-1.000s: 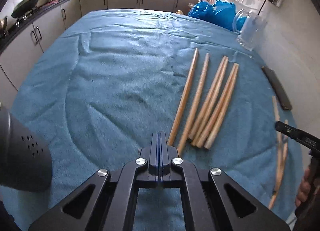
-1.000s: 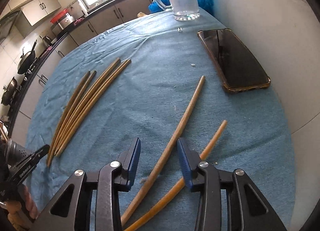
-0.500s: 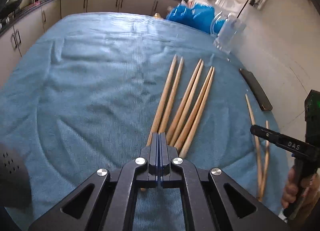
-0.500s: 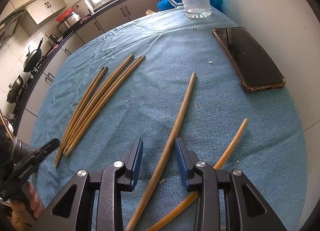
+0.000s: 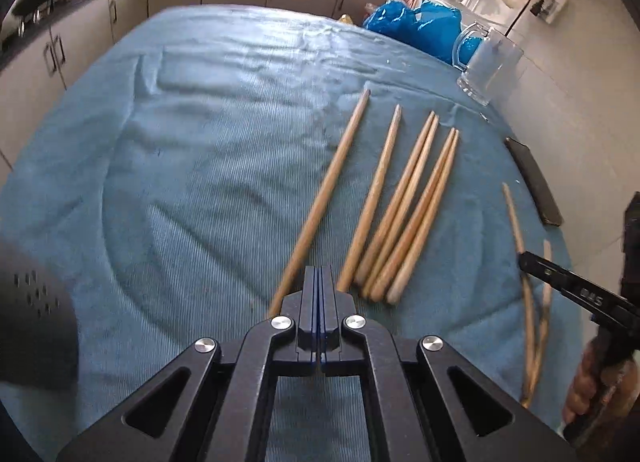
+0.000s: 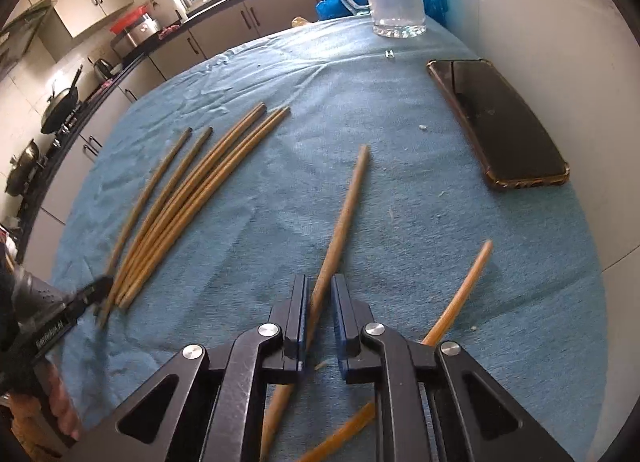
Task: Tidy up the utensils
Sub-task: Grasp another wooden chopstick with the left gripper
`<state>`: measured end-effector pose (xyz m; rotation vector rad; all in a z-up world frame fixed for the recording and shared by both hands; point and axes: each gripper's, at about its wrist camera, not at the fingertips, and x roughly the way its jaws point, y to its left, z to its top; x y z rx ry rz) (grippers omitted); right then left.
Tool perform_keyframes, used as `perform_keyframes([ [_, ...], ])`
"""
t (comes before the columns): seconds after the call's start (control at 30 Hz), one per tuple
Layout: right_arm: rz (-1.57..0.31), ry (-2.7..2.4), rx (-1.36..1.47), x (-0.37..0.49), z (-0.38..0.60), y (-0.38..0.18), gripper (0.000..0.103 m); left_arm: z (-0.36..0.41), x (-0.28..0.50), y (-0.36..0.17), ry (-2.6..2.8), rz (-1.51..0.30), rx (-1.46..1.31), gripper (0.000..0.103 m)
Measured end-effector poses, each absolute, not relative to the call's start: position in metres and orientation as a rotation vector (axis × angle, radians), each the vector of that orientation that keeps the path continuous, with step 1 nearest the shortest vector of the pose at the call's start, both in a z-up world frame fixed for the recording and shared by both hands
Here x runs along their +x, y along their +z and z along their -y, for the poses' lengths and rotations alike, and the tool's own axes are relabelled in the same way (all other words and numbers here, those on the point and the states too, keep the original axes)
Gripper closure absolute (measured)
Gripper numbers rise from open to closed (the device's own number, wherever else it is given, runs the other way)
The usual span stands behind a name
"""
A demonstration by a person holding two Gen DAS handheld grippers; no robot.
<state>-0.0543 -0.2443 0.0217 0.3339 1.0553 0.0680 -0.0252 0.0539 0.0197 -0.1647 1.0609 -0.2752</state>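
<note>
Left gripper point(image 5: 319, 278): I see jaws clenched together, nothing between them.
Right gripper point(image 6: 320, 302): jaws parted, straddling a loose chopstick point(image 6: 344, 205).
Chopsticks: long, tapered, tan wood; six point(image 5: 404, 205) laid side by side on the blue towel point(image 5: 200, 165), two more near the phone point(image 6: 496, 121).
</note>
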Motion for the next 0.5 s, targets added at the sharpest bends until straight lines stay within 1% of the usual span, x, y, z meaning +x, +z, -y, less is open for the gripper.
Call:
perform_keyframes([
  [0.1,-1.065,0.096,0.358,-0.056,0.241,0.02,0.093,-0.069,-0.045,0.019,-0.306,-1.101,-0.209,0.103],
  [0.27,-1.088,0.149,0.404,-0.065,0.232,0.019,0.094,-0.077,-0.075,0.02,-0.331,-1.126,-0.187,0.103],
  [0.43,-1.09,0.164,0.402,-0.073,0.227,0.018,0.094,-0.064,-0.091,0.038,-0.346,-1.011,-0.035,0.103],
  [0.5,-1.083,0.161,0.415,-0.073,0.227,0.018,0.094,-0.06,-0.086,0.044,-0.313,-0.95,0.001,0.101],
])
